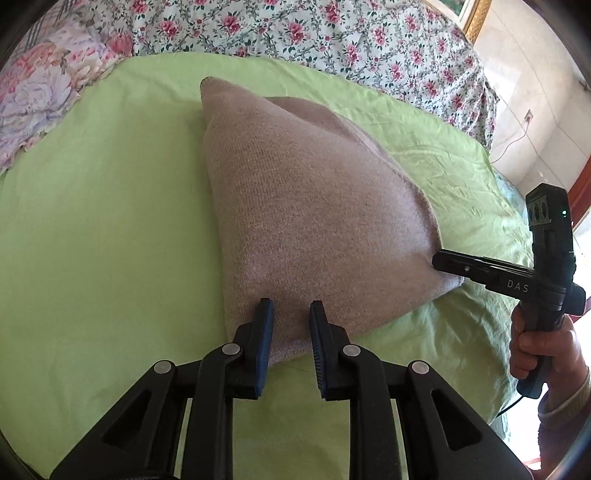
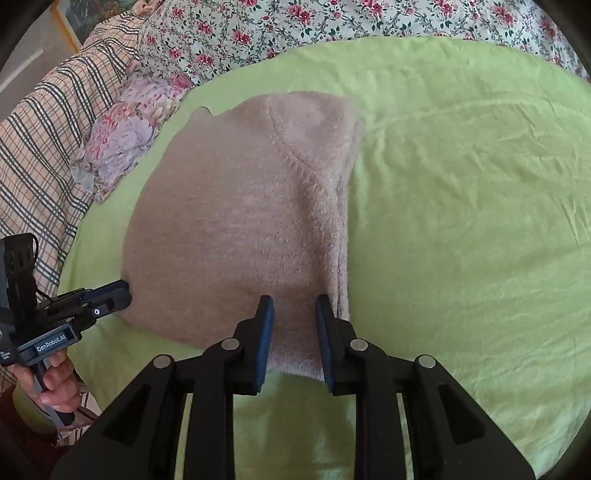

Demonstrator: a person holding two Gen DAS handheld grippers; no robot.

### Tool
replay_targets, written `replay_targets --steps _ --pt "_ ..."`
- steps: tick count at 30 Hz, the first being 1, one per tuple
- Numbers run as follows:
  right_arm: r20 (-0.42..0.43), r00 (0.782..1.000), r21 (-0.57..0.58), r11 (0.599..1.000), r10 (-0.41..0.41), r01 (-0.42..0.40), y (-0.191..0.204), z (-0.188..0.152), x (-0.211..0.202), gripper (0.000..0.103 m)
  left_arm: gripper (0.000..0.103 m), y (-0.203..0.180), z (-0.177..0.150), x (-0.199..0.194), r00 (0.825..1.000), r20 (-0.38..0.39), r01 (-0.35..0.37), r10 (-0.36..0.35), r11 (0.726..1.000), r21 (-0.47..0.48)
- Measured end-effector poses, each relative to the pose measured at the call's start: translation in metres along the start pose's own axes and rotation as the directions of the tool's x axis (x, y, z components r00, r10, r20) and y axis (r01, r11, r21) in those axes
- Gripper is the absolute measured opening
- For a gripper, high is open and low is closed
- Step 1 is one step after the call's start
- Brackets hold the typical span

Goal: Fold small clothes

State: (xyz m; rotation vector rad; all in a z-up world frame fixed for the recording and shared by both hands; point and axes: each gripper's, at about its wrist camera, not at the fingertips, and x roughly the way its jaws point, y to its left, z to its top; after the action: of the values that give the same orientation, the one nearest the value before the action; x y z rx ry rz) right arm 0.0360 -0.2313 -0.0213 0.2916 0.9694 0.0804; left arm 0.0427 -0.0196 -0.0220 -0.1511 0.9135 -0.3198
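Together, our left hand-held gripper point(image 1: 291, 310) and right hand-held gripper point(image 2: 294, 306), jaws narrowly parted, each pinched a near corner of the sweater point(image 1: 303, 206), which lay on the green sheet point(image 1: 110, 221), its length running away from us.

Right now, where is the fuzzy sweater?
The sweater lies on the green sheet, mid-frame in both wrist views, its near corners between each gripper's fingers, floral quilt behind it.
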Motion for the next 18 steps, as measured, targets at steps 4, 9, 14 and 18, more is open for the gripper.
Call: replay_targets --steps 4,9,14,18 --pt "0.012 1.000 0.030 1.000 0.005 -0.006 -0.001 -0.006 -0.017 0.025 0.024 0.004 -0.001 -0.010 1.000 -0.010 0.009 -0.009 1.000 -0.014" --pt "0.050 0.999 0.052 0.999 0.000 -0.003 -0.006 -0.004 -0.036 0.028 0.041 0.007 -0.004 -0.032 1.000 0.008 -0.006 0.006 0.999 -0.032" --pt "0.078 0.997 0.076 0.997 -0.008 0.002 -0.007 0.003 -0.041 0.029 0.045 0.018 -0.003 -0.046 1.000 0.017 -0.019 0.020 0.997 -0.069" --pt "0.078 0.997 0.057 0.998 0.005 -0.009 0.002 0.000 -0.045 0.038 0.054 0.022 -0.001 -0.053 0.998 0.022 -0.059 0.061 0.995 -0.074"
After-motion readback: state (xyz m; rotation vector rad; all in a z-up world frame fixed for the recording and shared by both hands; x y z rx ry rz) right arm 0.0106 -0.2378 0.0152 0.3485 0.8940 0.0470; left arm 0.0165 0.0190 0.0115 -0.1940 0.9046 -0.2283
